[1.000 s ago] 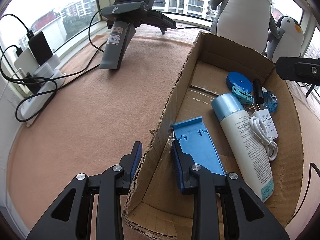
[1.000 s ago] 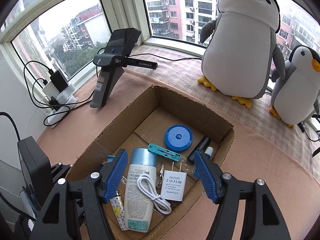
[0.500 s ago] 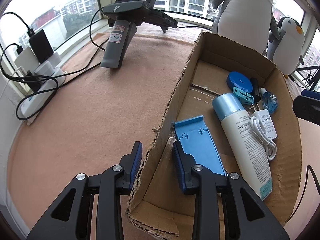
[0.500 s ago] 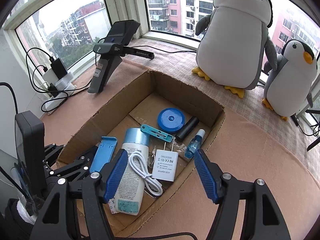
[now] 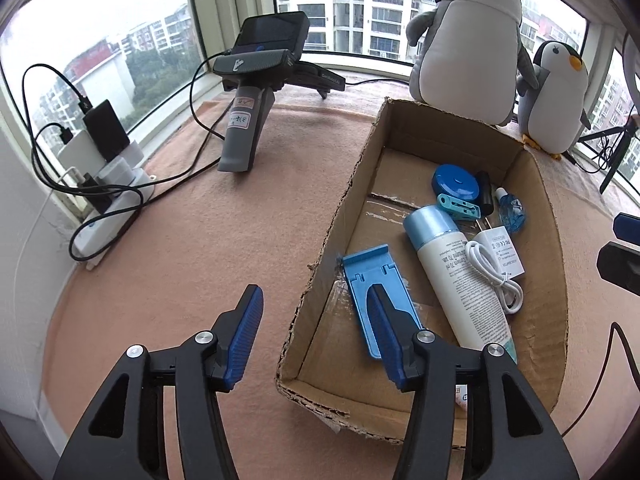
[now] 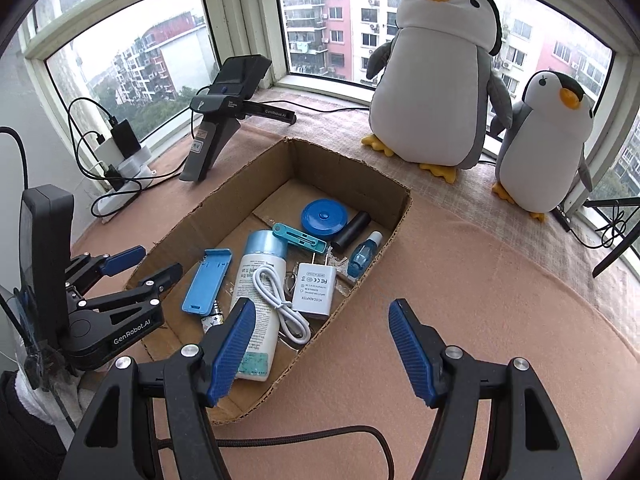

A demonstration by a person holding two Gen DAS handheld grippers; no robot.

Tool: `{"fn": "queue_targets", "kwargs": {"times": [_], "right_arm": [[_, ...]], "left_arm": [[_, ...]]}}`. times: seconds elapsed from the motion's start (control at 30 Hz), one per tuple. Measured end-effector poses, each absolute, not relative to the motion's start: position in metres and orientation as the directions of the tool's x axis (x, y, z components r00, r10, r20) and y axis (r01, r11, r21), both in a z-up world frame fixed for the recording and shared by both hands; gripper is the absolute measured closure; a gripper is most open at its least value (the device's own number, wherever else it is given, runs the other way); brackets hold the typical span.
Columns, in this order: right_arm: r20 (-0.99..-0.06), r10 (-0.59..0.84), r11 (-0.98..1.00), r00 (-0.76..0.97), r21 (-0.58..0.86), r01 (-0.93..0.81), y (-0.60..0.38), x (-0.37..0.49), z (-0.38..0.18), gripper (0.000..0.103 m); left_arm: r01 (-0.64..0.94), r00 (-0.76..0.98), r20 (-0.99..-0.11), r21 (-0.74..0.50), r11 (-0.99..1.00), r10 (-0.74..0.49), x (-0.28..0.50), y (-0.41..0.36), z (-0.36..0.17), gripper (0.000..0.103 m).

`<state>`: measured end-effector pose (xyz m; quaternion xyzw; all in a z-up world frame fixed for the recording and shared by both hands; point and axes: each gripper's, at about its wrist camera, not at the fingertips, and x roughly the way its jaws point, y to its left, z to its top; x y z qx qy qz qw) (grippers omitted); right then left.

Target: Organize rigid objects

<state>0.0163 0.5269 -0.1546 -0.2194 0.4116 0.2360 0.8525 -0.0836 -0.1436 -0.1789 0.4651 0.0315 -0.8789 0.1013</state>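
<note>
cardboard box (image 6: 400, 216) now holds the blue stand (image 5: 378, 292) lying flat by its left wall, the left gripper (image 5: 316, 340) having spread its jaws and released it, right gripper (image 6: 322, 354) likewise open and empty, so placement appears complete.

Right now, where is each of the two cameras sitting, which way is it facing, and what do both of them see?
Left wrist: on the left gripper, looking forward over the cardboard box's side wall; its own open fingers show, one outside, one over the box.
Right wrist: on the right gripper, above the box's near corner, facing the windows; its open fingers show, plus the left gripper.
Shared: box, white bottle, penguin toys.
</note>
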Motion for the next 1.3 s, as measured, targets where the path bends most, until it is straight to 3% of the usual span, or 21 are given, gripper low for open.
{"fn": "queue_targets", "kwargs": {"times": [0.07,0.53,1.3], "right_arm": [[-0.794,0.232,0.8,0.562,-0.173,-0.574,0.517,0.008,-0.146,0.038],[-0.702,0.232,0.871,0.673,-0.158,-0.465,0.455,-0.046,-0.098,0.027],[-0.638,0.207,0.892,0.742,-0.188,-0.411,0.433,-0.092,-0.084,0.022]], "left_arm": [[0.194,-0.565,-0.812,0.036,-0.98,-0.142,-0.076,-0.136,-0.167,0.04],[0.129,-0.662,-0.74,0.048,-0.991,-0.121,-0.034,-0.092,-0.101,0.025],[0.105,-0.687,-0.719,0.044,-0.994,-0.104,-0.002,-0.077,-0.077,0.025]]}}
